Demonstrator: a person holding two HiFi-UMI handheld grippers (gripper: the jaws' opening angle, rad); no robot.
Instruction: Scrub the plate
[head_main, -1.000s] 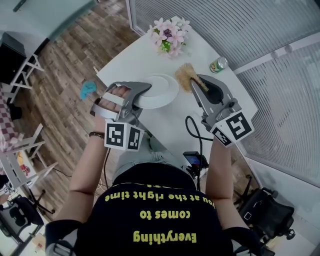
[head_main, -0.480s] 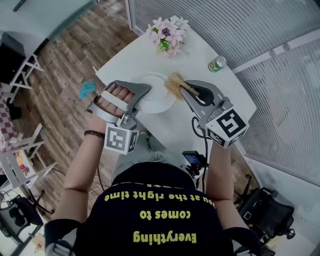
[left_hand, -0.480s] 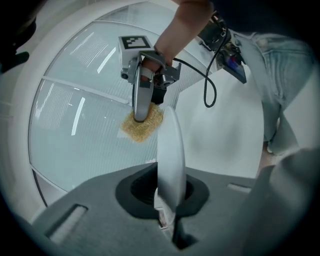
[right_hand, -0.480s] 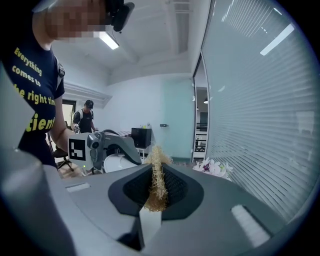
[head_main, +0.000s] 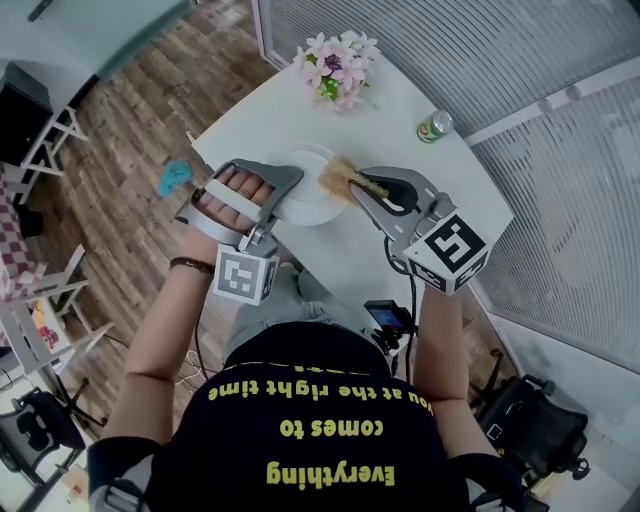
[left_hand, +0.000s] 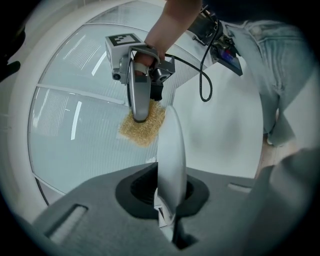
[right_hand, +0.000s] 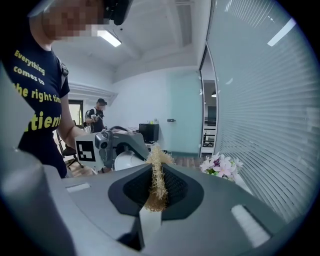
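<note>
A white plate (head_main: 305, 200) is lifted off the table and tilted, my left gripper (head_main: 283, 192) shut on its near-left rim. It shows edge-on between the jaws in the left gripper view, plate (left_hand: 171, 155). My right gripper (head_main: 358, 186) is shut on a tan fibrous scrub pad (head_main: 337, 177), which lies against the plate's right side. The pad (left_hand: 143, 127) meets the plate's face just under the right gripper (left_hand: 140, 107). In the right gripper view the pad (right_hand: 158, 177) stands pinched between the jaws, with the plate (right_hand: 125, 161) behind it.
A white table (head_main: 400, 110) carries pink flowers (head_main: 338, 68) at its far edge and a green can (head_main: 434, 127) at the right. A blue object (head_main: 177, 178) lies on the wood floor at left. Ribbed glass walls close the right side. A person (right_hand: 97, 117) stands far behind.
My right gripper moved left and down, bringing the pad from beside the plate onto its right side. The left gripper rolled, tipping the plate more upright.
</note>
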